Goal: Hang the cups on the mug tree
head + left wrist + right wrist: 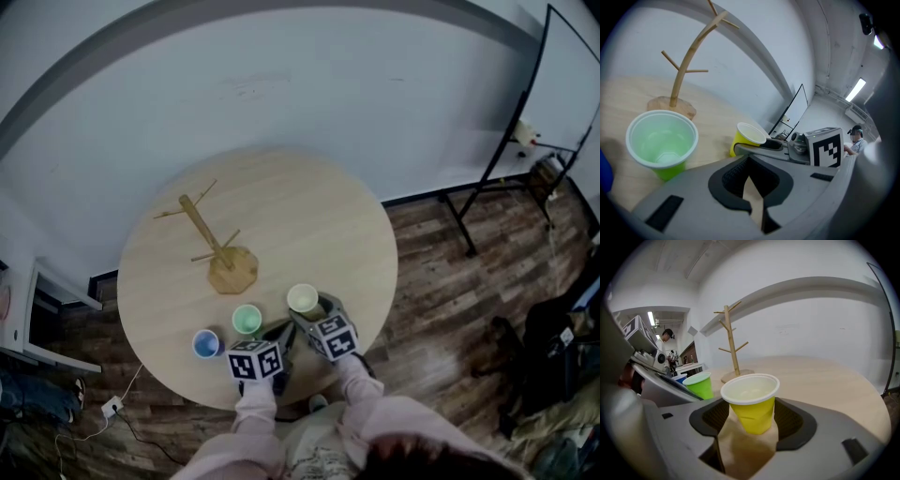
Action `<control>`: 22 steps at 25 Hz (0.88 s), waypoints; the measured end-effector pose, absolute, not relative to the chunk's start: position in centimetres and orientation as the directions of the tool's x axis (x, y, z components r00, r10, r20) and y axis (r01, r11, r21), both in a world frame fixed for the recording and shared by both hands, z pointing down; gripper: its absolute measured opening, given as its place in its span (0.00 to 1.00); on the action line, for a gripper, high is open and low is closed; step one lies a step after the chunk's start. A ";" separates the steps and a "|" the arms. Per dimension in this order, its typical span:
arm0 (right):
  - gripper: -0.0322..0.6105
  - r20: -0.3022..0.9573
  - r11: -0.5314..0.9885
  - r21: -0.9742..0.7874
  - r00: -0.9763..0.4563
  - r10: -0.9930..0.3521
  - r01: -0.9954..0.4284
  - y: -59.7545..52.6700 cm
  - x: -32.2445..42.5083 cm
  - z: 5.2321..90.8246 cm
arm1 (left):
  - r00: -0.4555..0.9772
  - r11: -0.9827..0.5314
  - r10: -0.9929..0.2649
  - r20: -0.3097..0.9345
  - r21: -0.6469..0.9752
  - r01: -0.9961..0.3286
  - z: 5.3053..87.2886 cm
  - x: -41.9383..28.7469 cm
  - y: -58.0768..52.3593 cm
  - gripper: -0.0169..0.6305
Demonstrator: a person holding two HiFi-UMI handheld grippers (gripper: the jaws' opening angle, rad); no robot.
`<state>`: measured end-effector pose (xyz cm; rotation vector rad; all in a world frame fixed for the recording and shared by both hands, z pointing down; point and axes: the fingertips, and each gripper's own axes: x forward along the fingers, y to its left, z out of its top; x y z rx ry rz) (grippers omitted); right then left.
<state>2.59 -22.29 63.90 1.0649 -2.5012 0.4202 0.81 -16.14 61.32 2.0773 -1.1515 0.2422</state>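
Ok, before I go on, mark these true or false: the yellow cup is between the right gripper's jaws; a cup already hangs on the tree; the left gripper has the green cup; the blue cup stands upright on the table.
1. The yellow cup is between the right gripper's jaws. True: the pads press on its sides.
2. A cup already hangs on the tree. False: its pegs are bare, and all three cups are down at the table.
3. The left gripper has the green cup. False: that cup stands free on the table beside it, and nothing is between its jaws.
4. The blue cup stands upright on the table. True.
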 end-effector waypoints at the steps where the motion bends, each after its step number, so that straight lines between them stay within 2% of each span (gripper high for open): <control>1: 0.50 0.462 0.665 -0.129 -0.638 -0.616 -0.735 -22.2 2.5 63.6 | 0.581 -0.327 -0.657 0.480 0.513 -0.794 61.2 0.8 -16.1 0.03; 14: 0.50 0.436 0.675 -0.114 -0.647 -0.625 -0.729 -22.6 2.4 62.3 | 0.582 -0.332 -0.667 0.465 0.514 -0.791 60.7 0.3 -15.5 0.03; 22: 0.50 0.433 0.703 -0.083 -0.661 -0.613 -0.706 -23.1 1.9 60.5 | 0.536 -0.290 -0.738 0.409 0.525 -0.800 58.7 -1.2 -15.9 0.03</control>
